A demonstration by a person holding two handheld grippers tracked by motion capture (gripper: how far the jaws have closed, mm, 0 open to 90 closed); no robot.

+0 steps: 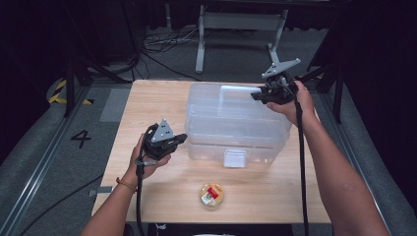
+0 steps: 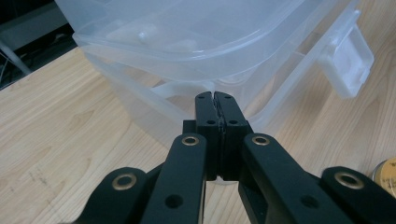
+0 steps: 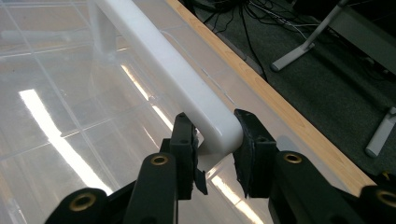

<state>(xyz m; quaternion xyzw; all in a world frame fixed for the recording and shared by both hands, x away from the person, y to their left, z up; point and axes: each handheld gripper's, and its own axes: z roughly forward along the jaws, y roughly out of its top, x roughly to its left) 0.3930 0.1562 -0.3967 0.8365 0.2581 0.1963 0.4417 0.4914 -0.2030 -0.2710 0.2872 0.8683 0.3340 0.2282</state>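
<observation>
— Clear plastic lidded storage box (image 1: pixel 236 123) on the wooden surface (image 1: pixel 162 196): light, stiff, slick?

— Likely. Right hand-held gripper (image 3: pixel 215 140) pinches its white carry handle (image 3: pixel 168 70), the best hold. Left hand-held gripper (image 2: pixel 216 100), pressed together and empty, sits just before the box's near wall.

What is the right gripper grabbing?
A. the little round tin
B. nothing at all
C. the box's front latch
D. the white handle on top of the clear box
D: in the right gripper view the right gripper has its fingers on either side of the end of the white handle on the clear box, pressing it.
</observation>
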